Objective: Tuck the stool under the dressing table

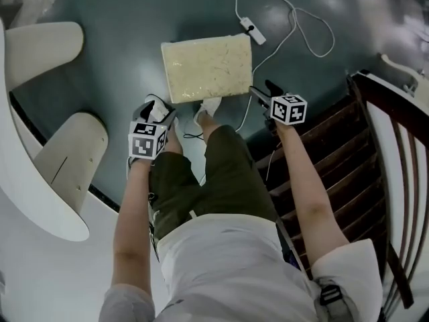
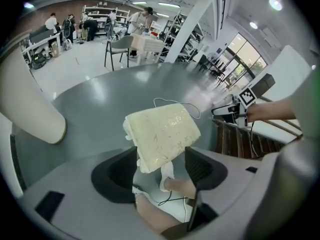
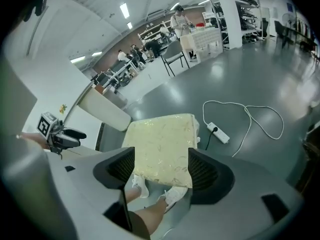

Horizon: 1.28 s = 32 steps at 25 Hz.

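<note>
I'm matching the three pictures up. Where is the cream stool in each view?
Head view: the stool stands upper centre on the dark floor.
Left gripper view: stool at centre, framed by open jaws, untouched.
Right gripper view: stool at centre, framed by open jaws, untouched.
Shared landmark: the person's white shoes, just below the stool in every view.

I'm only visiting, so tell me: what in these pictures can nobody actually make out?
- Stool: its legs, hidden under its own seat in all three views.
- White curved furniture: cut off by the head view's left edge, so its full shape stays unknown.
- People far back in the hall: too small in the left gripper view to tell what they are doing.
</note>
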Available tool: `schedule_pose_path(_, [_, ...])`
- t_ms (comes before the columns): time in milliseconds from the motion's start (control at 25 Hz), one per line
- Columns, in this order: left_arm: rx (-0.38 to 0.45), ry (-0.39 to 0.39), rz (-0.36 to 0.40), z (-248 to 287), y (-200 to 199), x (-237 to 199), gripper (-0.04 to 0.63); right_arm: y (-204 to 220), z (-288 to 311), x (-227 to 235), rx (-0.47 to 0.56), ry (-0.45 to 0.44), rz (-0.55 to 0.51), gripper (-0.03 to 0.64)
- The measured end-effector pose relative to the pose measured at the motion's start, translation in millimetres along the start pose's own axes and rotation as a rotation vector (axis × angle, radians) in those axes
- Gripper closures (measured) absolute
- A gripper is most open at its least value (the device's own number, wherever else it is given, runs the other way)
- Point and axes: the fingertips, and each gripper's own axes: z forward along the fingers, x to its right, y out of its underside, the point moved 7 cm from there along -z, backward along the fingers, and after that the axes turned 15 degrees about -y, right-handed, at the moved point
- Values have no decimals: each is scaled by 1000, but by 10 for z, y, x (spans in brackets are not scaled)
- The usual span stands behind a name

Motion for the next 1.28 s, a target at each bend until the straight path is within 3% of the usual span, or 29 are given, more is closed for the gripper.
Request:
schedule_pose_path(280, [-91,-3,-53,598,289,-139,255,80,483,475,0,14,45,227])
schedule_pose_path(560, [-144,26,5,1266,589,-79,226,76,841,740,-15,-34,65,182])
schedule_pose_path(960, [-247,69,117,1783,797,49,215,101,1079,951,-54,-93,54,160])
schedule_pose_path(1280, [-244,108,119,1950,891,69,215,170,1135,949,-38,-33,14,188])
